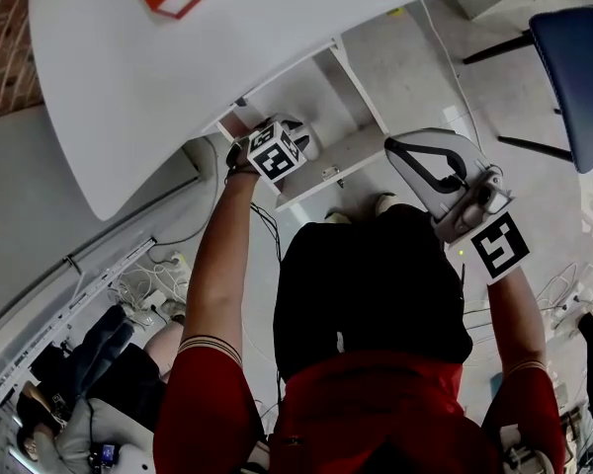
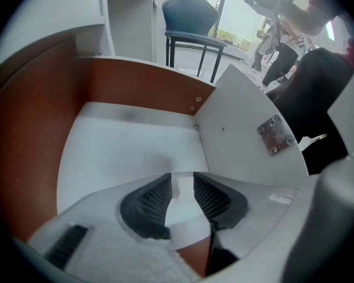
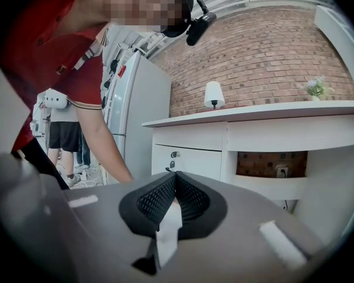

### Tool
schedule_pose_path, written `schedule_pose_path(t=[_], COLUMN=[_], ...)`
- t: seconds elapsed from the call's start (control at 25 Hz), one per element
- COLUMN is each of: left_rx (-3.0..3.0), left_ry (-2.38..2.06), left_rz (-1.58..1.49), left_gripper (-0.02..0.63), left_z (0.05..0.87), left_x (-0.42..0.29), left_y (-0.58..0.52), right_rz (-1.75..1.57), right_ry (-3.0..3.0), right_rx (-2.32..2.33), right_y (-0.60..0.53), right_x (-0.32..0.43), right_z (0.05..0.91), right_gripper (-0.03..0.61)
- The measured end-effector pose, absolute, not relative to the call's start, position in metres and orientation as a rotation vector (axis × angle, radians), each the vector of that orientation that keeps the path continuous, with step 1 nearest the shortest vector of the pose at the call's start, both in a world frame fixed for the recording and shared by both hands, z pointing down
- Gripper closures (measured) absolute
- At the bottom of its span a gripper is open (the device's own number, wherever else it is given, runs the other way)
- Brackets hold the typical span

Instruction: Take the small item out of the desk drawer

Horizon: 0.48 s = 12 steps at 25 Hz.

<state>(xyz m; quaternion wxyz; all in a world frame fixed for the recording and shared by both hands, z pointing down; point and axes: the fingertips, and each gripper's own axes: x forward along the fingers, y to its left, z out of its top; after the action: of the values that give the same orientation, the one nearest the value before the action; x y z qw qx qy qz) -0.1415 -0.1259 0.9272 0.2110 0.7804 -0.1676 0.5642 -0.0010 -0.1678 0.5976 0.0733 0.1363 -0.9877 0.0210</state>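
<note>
The drawer (image 2: 135,90) stands pulled out from under the white desk (image 1: 128,77), near the top centre of the head view. The left gripper (image 2: 182,187) points steeply down into it, the way it has to be held to reach anything lying on the drawer's white floor. Its jaws are released, with a narrow gap between the ribbed pads (image 2: 156,199). A small pale piece (image 2: 174,184) shows in that gap, at the lower middle of the left gripper view. I cannot tell whether it is the small item or only the floor seen through the gap. The rest of the floor in view looks bare, so the item probably lies right under the jaws or is hidden beneath the gripper's body. The right gripper (image 3: 176,181), at the right of the head view, is held level and off to the side of the drawer. Its jaws are clenched on nothing, most likely to keep it clear of the reach.
</note>
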Motion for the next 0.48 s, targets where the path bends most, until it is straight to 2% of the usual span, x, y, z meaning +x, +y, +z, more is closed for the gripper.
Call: schedule_pose_path(t=[0.16, 0.48], left_rx=[2.129, 2.102], left_ry=[-0.432, -0.488], left_rz=[1.588, 1.604], left_gripper=[0.501, 0.579], left_z=[0.941, 0.945], left_x=[-0.143, -0.150], left_y=[-0.123, -0.120], right_rz=[0.065, 0.079], right_ry=[-2.963, -2.946], right_rx=[0.412, 0.388], right_y=[-0.169, -0.167], right_x=[-0.001, -0.005], right_z=[0.603, 0.605], right_gripper=[0.566, 0.566])
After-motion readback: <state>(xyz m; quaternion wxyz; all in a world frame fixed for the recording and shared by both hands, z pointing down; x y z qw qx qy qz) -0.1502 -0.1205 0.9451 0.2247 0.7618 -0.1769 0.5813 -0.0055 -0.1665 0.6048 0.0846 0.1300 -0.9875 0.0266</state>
